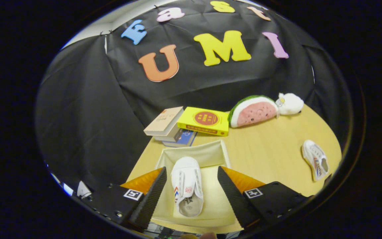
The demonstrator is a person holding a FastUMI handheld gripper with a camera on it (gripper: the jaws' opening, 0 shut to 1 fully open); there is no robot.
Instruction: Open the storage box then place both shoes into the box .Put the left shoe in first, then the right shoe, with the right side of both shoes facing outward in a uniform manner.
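Table [270, 149]: light wood, backed by black cloth.
Storage box [207, 152]: cream fabric, open-topped, by the near edge.
Books [184, 126]: stacked along the far edge behind the box, yellow one [206, 120] uppermost.
Watermelon plush [253, 111]: far edge, touching a small white plush [290, 103].
Shoe in box [187, 186]: white, lying inside — between the fingers, untouched.
Second shoe [315, 159]: white, near the right edge, well apart from the box.
Gripper [191, 192]: spread wide above the box, holding nothing.

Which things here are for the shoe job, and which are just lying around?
For the job: storage box, shoe in the box between the open gripper fingers, other shoe on the table.
Lying about: books, watermelon plush, white plush.
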